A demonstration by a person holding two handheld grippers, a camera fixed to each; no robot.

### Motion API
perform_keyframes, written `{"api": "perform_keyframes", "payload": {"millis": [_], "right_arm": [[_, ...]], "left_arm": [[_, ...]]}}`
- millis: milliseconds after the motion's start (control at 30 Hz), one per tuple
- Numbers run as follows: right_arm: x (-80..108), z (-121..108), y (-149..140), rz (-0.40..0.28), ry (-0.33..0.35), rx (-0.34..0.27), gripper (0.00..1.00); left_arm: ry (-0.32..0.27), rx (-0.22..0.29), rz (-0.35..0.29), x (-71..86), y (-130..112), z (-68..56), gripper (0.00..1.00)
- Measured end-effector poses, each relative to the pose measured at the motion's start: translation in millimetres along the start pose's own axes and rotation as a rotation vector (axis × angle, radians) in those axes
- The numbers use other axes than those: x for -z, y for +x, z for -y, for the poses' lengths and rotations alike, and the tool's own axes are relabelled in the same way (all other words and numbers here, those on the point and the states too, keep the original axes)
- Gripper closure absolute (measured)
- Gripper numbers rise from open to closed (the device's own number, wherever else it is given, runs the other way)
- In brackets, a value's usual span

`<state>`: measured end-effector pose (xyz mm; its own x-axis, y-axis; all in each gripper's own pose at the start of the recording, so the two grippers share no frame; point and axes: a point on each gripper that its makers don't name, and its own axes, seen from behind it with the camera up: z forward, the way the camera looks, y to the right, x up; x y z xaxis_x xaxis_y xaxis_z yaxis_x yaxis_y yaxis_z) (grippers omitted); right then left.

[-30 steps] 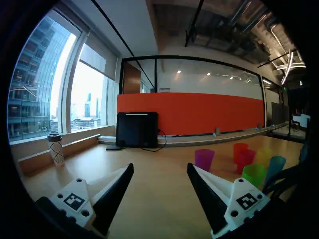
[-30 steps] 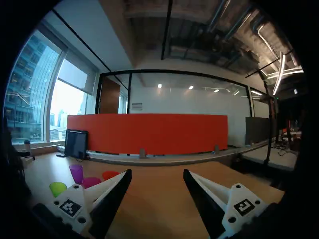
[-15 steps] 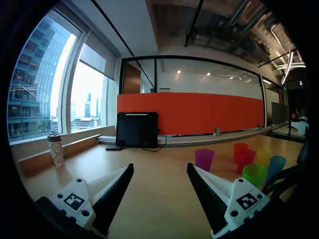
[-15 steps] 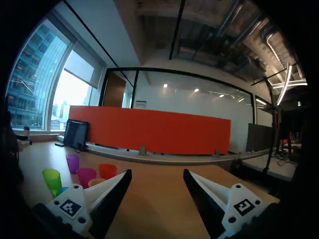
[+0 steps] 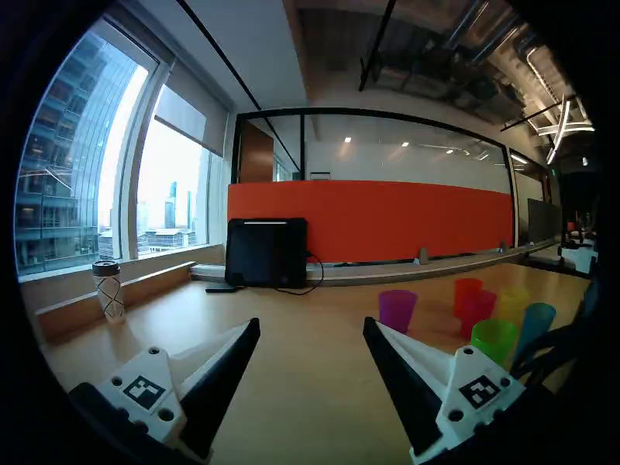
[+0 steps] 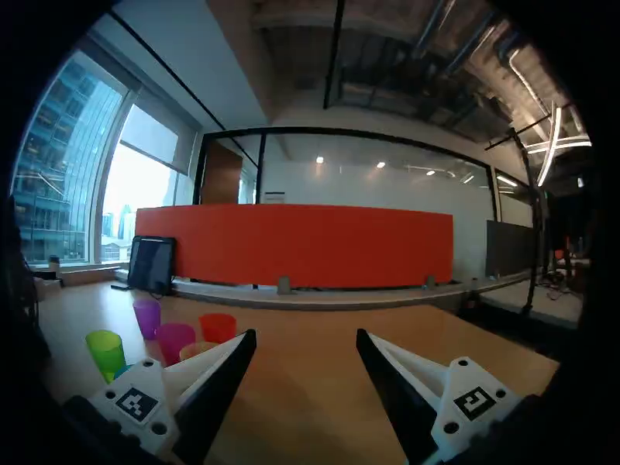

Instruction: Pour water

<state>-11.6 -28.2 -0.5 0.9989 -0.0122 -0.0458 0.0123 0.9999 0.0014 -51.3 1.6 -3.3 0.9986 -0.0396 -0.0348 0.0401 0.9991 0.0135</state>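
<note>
1. Pale wood lies under both tools: the desk runs back to an orange partition.
2. My left gripper hangs above the desk with its fingers spread wide and nothing between them.
3. My right gripper is likewise spread and holds nothing.
4. The cups stand upright on the desk, ahead and to the right of the left gripper. A purple cup is nearest the middle, a little apart from the others.
5. Bunched close together are a red cup, a magenta cup, a yellow cup, a teal cup and a green cup.
6. In the right gripper view the same cups sit low on the left, some partly behind that gripper's left finger.
7. I cannot tell whether any cup holds water.
8. A black screen stands at the partition's foot.
9. A patterned travel cup stands on the ledge by the window, well apart from the cups.
</note>
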Motion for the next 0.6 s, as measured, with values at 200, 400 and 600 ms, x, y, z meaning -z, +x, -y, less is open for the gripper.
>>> {"api": "perform_keyframes", "payload": {"millis": [200, 400, 600], "right_arm": [[-2.4, 1.5, -6.1, 0.004, 0.0, 0.0, 0.0], [-4.2, -3.8, -11.4, 0.014, -0.009, -0.023, 0.0], [-4.4, -8.0, -19.0, 0.025, -0.015, -0.037, 0.0]], "left_arm": [[0.0, 0.0, 0.0, 0.4, -0.1, 0.3, 0.01], [0.0, 0.0, 0.0, 0.5, -0.2, 1.1, 0.01], [0.0, 0.0, 0.0, 0.3, -0.4, 1.5, 0.01]]}}
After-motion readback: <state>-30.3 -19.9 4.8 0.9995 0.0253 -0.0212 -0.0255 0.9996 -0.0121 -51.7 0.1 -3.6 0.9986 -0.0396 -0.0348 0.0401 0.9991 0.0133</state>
